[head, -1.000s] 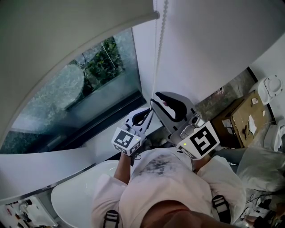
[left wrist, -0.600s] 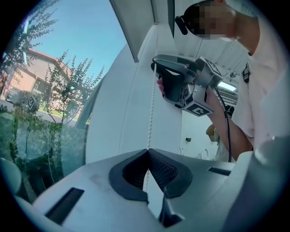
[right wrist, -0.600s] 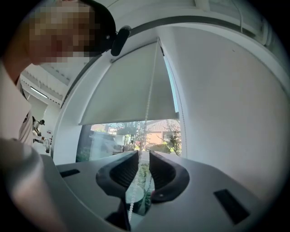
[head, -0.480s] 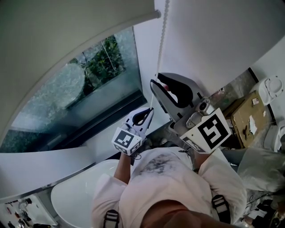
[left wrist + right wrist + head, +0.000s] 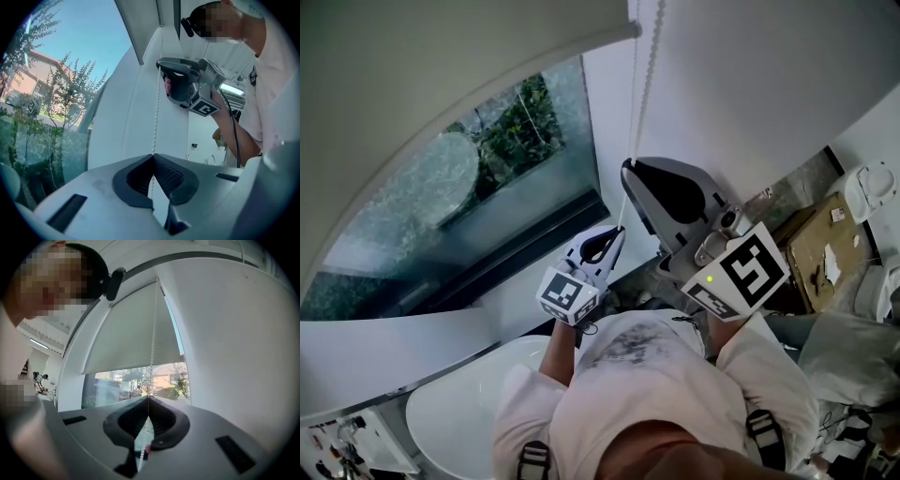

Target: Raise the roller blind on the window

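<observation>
The pale roller blind (image 5: 441, 66) covers the top of the window, its bottom bar ending near the white bead chain (image 5: 645, 84) that hangs beside the wall. My right gripper (image 5: 627, 169) is shut on that chain, higher up. Below it, my left gripper (image 5: 619, 232) is shut on the same chain. In the left gripper view the chain (image 5: 154, 117) runs down into the closed jaws (image 5: 152, 157). In the right gripper view the chain (image 5: 152, 348) drops in front of the blind (image 5: 126, 343) into the closed jaws (image 5: 148, 398).
Window glass (image 5: 487, 169) with trees outside shows under the blind. A white tub (image 5: 450, 412) lies low on the left. A cardboard box (image 5: 816, 244) and a toilet (image 5: 872, 183) stand at the right. The white wall (image 5: 750, 84) is close by the chain.
My right gripper has climbed higher along the bead chain. The left gripper has stayed where it was.
</observation>
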### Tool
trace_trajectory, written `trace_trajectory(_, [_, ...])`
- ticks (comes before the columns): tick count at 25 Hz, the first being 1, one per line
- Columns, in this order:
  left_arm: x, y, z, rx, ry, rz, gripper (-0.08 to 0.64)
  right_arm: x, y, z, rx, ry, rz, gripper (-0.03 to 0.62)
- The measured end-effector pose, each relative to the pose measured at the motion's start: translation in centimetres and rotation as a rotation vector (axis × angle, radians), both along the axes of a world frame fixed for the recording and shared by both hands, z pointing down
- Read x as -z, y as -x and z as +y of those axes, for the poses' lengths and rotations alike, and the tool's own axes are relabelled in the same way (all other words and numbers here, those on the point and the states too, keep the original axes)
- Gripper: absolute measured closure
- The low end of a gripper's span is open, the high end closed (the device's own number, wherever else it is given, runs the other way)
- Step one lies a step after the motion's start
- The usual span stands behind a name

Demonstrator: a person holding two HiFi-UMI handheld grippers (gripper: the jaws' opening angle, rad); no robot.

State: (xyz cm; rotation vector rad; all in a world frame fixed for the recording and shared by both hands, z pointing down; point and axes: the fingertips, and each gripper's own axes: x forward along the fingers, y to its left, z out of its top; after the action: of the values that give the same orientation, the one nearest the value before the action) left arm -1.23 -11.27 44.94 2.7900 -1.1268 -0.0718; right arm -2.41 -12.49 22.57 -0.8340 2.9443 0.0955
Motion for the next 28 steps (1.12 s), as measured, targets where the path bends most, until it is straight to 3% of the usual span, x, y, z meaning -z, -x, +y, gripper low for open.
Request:
trace_trajectory(12, [-5.0, -0.7, 0.4, -0.022, 0.075, -0.011, 0.554, -5.1, -0.4, 0.0, -0.059, -0.049, 0.058, 0.531])
trace_trajectory(28, [-12.5, -0.4, 1.2, -0.032, 0.192, 0.009, 0.554, -12.4, 0.0, 0.7, -0.029, 0.018, 0.098, 0.531])
